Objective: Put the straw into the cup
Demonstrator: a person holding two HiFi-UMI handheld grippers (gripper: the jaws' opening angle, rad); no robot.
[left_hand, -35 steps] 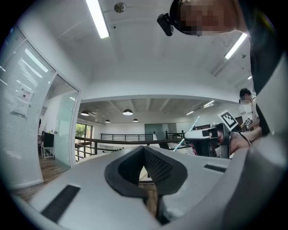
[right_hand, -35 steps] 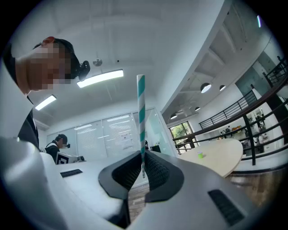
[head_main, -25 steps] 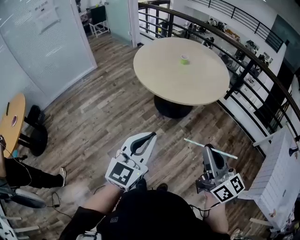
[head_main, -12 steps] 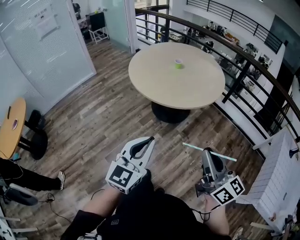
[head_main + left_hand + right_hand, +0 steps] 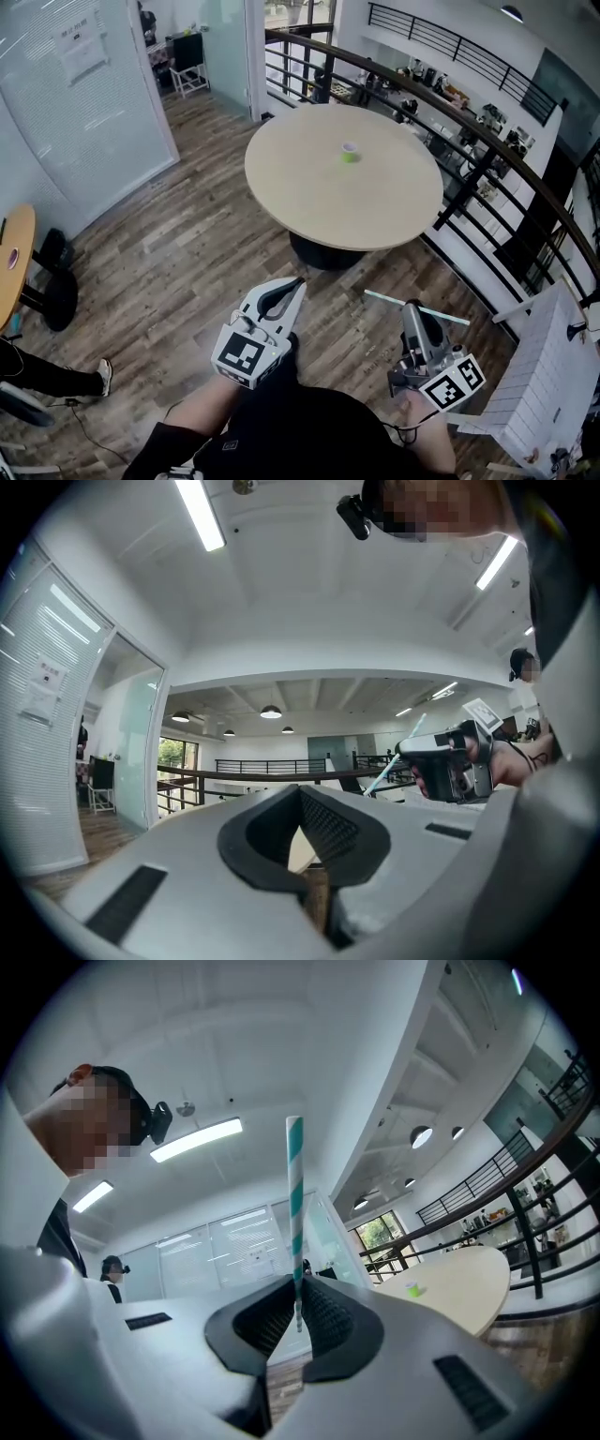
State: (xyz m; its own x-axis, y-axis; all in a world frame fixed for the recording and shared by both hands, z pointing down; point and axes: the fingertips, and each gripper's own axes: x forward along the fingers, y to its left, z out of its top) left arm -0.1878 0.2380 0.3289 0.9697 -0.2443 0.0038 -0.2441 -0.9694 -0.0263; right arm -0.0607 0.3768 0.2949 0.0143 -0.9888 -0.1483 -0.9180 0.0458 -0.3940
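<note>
Straw pinched crosswise in right gripper; left gripper pressed together, empty. Cup well apart on desk. Straw to be turned upright over cup mouth before being lowered.

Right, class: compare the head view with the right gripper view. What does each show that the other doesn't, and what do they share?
Only the head view shows the left tool, shut on nothing, and the small orange side table at the left edge.

Only the right gripper view shows the long ceiling strip light and the pads of the right tool pinching the straw's end.

Both show the teal-and-white striped straw, the round beige table and the small green cup standing on it.
</note>
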